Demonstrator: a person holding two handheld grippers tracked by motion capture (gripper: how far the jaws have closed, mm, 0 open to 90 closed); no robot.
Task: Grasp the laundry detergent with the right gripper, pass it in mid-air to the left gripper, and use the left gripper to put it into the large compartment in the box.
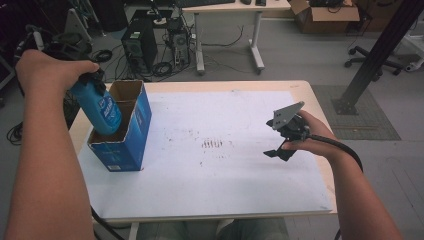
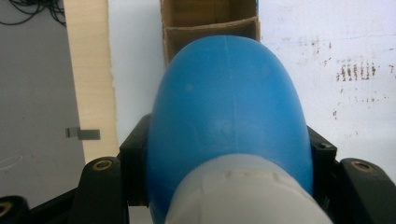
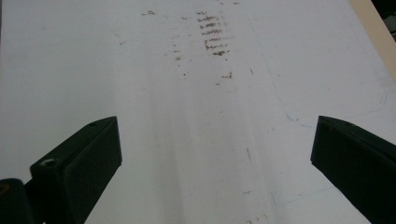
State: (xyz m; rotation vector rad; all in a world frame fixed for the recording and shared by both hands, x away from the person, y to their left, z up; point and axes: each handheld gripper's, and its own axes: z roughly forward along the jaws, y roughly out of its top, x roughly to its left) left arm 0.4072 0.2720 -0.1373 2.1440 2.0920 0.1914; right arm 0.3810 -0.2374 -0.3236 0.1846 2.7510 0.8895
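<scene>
1. The left claw [image 1: 92, 80] pinches a blue bottle [image 1: 102, 111] near its pale cap end, its jaws pressed on both sides.
2. The bottle hangs tilted, its lower end inside the open top of the blue carton [image 1: 131, 131], which stands at the left of the desk [image 1: 210, 190].
3. The right claw [image 1: 276, 150] is spread, empty, over the white sheet [image 3: 196, 116].

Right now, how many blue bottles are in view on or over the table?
1. The blue bottle is held in the left claw, lowered into the near compartment of the blue box; others may be hidden inside.
</scene>
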